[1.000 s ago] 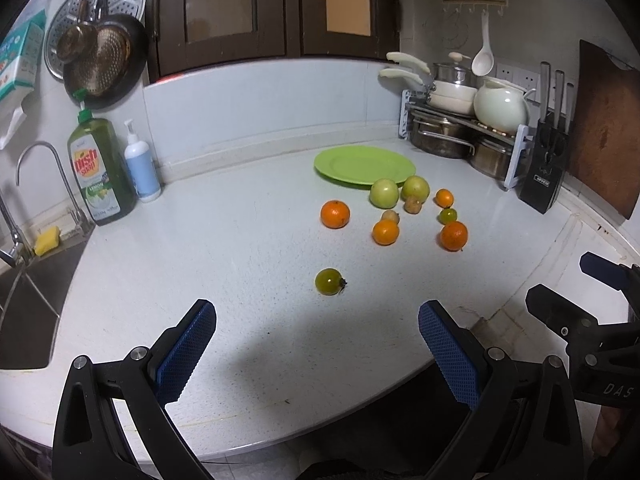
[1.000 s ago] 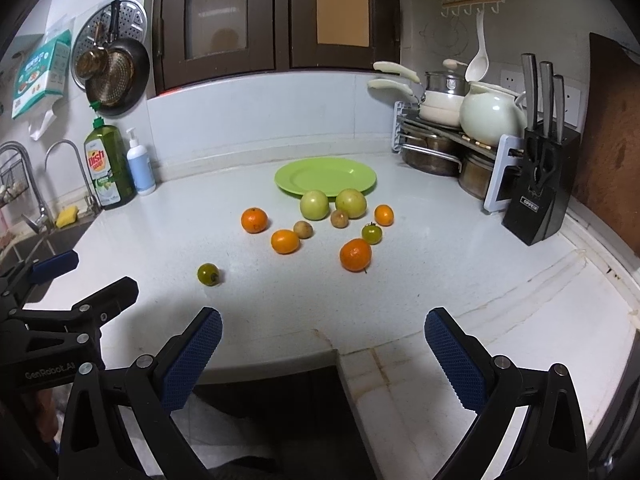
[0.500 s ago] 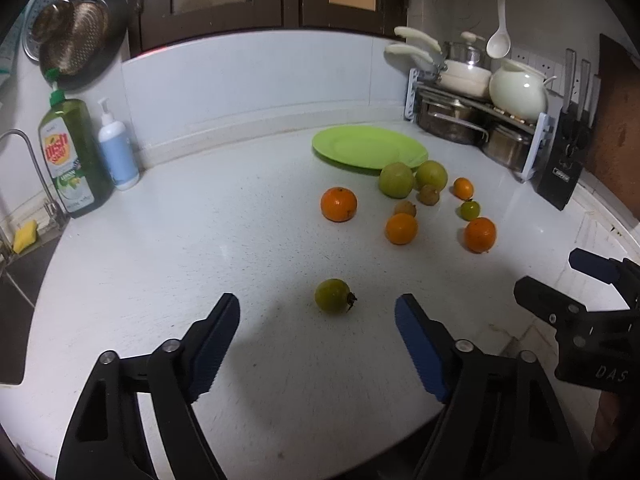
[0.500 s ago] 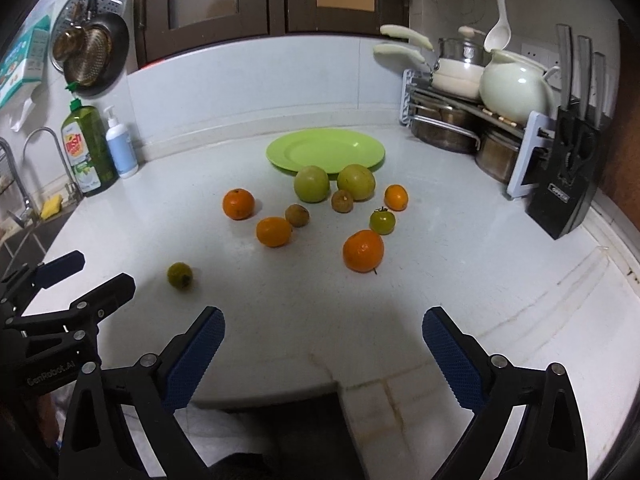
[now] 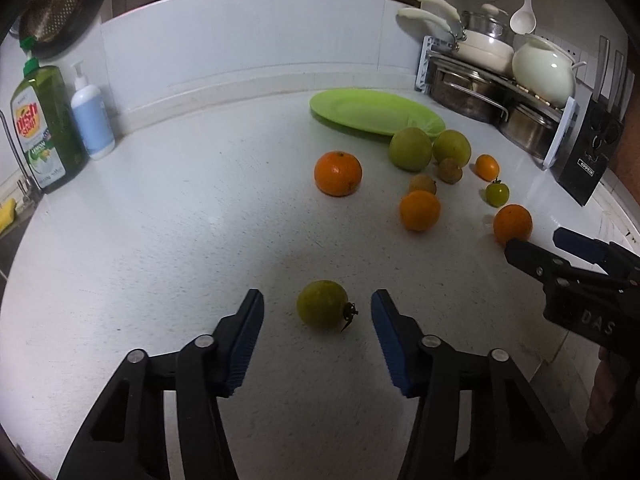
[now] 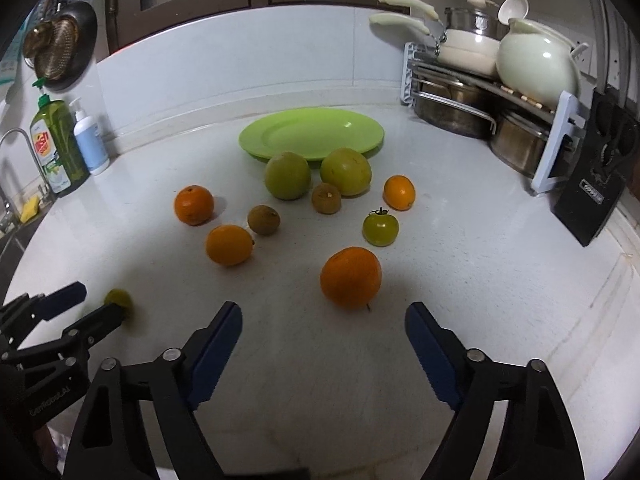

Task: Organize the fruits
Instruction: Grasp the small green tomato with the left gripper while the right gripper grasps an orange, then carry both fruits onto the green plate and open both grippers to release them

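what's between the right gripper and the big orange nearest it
Nothing: in the right wrist view only bare white countertop lies between the right gripper and the large round orange; its jaws, just closing, hold nothing.

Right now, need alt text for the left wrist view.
The left gripper has been closing on a green tomato that sits between its blue jaws, untouched, on a white countertop. Further back lie oranges, green and brown fruits and an empty green plate; the right gripper enters from the right.

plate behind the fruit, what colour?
Plain lime green plate, no pattern. Clearest in the right wrist view.
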`<state>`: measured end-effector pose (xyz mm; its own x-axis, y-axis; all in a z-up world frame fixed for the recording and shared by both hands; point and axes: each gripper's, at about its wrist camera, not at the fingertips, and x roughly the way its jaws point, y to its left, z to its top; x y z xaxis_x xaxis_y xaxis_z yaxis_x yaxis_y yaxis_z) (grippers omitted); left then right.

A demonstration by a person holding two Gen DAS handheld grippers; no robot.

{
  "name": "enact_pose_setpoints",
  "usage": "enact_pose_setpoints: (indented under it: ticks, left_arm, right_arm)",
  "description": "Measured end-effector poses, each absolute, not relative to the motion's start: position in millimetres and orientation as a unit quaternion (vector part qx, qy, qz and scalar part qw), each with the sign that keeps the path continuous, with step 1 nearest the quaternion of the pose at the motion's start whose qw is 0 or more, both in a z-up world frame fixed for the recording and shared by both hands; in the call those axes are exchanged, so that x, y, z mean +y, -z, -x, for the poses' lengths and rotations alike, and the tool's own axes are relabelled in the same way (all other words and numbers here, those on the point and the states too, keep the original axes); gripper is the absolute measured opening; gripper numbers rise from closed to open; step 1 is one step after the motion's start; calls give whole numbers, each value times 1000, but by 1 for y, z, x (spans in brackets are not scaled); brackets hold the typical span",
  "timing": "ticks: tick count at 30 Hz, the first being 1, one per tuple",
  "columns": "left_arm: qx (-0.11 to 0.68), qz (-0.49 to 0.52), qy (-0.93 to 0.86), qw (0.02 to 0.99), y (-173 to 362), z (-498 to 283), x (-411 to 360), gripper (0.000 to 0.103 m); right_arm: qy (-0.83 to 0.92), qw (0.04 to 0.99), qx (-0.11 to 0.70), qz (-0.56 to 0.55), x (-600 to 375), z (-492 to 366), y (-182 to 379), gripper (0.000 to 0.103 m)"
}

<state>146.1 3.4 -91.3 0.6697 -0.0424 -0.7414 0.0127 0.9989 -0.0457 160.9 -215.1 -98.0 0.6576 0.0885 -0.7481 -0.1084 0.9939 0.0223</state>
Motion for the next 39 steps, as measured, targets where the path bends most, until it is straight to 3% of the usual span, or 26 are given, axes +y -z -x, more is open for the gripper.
enact_pose_setpoints:
  ticks: [10,22,39]
  left_arm:
    - [429,18,26,903,100,-158,3,34]
    - [428,2,51,902,92,-169,8,33]
    - [394,-33,163,904,46,-208,19,33]
  right_arm:
    - [-47,906,420,11,-218,-183,109,69]
    - [-19,901,432,36,-212,-198,118,42]
    - [-20,899,437,-27,-191,-192,82,41]
